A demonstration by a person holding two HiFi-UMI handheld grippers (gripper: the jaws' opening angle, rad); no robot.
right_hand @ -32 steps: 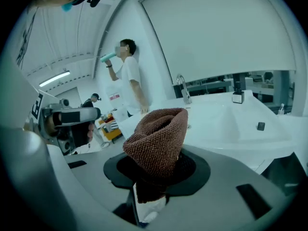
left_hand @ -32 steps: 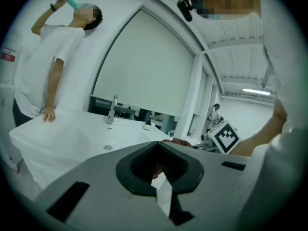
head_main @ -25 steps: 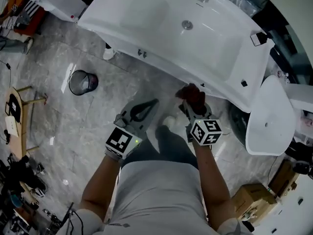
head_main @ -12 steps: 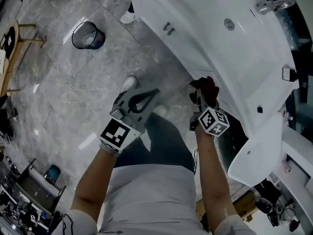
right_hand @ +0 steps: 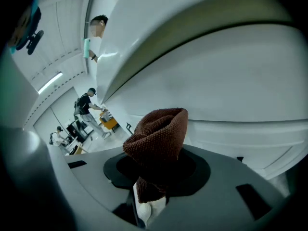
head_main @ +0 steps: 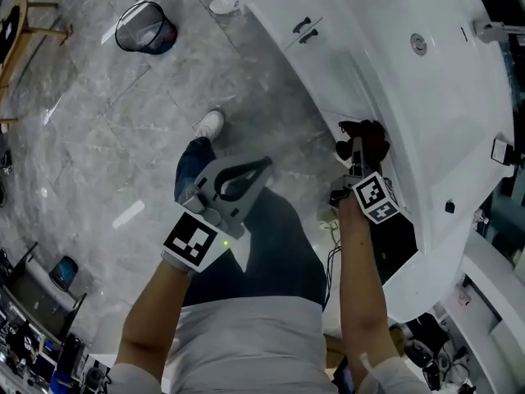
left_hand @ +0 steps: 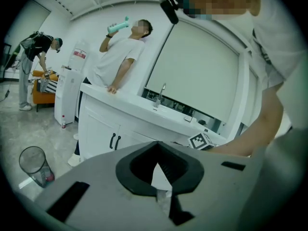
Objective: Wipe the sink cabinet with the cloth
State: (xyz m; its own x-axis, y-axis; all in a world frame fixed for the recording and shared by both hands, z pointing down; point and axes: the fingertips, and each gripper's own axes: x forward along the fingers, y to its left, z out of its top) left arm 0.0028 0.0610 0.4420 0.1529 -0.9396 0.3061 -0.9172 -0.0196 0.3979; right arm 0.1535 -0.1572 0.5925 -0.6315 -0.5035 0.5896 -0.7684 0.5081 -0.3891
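Observation:
The white sink cabinet (head_main: 353, 72) runs down the right of the head view, with two dark door handles (head_main: 302, 25). My right gripper (head_main: 358, 148) is shut on a brown knitted cloth (head_main: 366, 132), which is held against the cabinet front just under the counter edge. In the right gripper view the cloth (right_hand: 161, 134) bulges out of the right gripper (right_hand: 153, 179), with the cabinet face (right_hand: 231, 95) close behind it. My left gripper (head_main: 264, 165) hangs shut and empty over the person's thigh, away from the cabinet. The left gripper (left_hand: 161, 184) faces the cabinet (left_hand: 101, 129).
A wire wastebasket (head_main: 146, 27) stands on the grey marble floor at upper left. The person's shoe (head_main: 210, 125) is below it. Another person (left_hand: 120, 57) leans on the counter's far end near a water dispenser (left_hand: 67, 90). A faucet (head_main: 492, 29) is at far right.
The view has swung, so the cabinet now lies along the right side. My right gripper still holds the cloth at the cabinet front and has shifted along it. The left gripper stays shut.

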